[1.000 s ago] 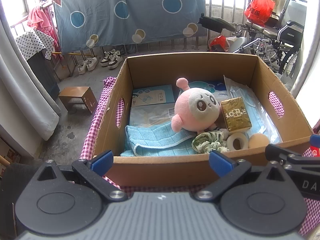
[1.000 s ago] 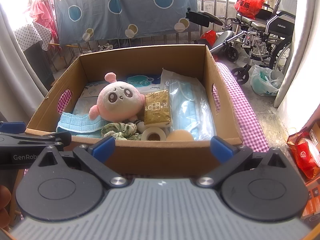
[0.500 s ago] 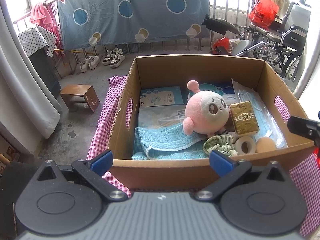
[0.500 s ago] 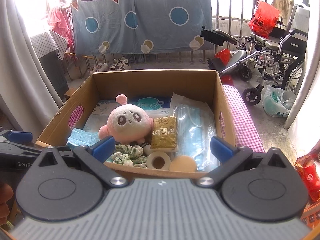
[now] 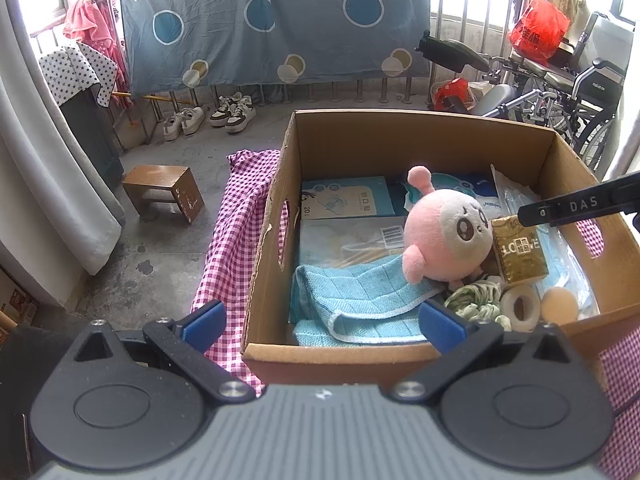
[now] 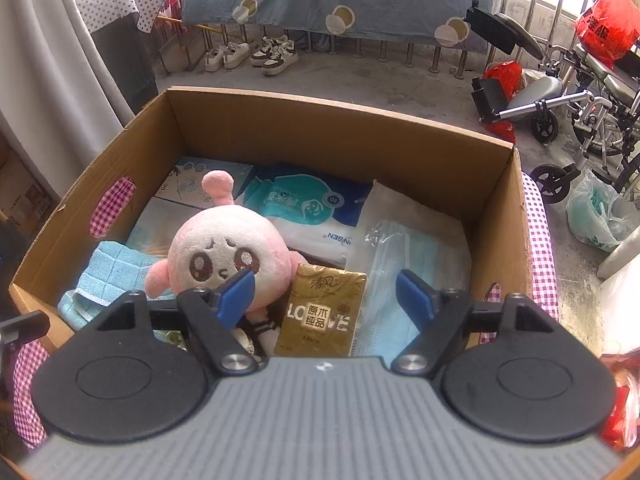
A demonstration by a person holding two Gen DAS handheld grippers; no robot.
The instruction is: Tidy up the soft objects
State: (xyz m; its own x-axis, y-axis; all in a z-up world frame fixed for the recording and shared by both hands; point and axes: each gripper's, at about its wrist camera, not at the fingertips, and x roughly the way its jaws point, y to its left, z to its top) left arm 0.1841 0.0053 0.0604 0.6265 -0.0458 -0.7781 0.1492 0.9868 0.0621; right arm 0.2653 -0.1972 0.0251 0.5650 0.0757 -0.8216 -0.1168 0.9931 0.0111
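A cardboard box (image 5: 420,140) on a pink checked cloth holds a pink plush toy (image 5: 448,232), a light blue towel (image 5: 360,296), a gold tissue pack (image 5: 520,250), a green scrunchie (image 5: 476,304), a tape roll (image 5: 520,306), a beige sponge (image 5: 559,306) and a pack of blue masks (image 6: 404,264). My right gripper (image 6: 324,294) is open over the box, above the gold tissue pack (image 6: 322,312), beside the plush (image 6: 224,256). My left gripper (image 5: 320,322) is open and empty at the box's (image 6: 320,128) near left corner.
Flat packets and a wet-wipe pack (image 6: 308,204) line the box bottom. A wooden stool (image 5: 164,194), shoes (image 5: 234,114) and a hanging blue sheet (image 5: 276,24) lie beyond. A wheelchair (image 5: 560,88) stands at right. A grey curtain (image 5: 48,184) hangs at left.
My right gripper has moved forward and down over the box, now above the tissue pack. My left gripper has shifted left and back toward the box's left corner. Both stay open.
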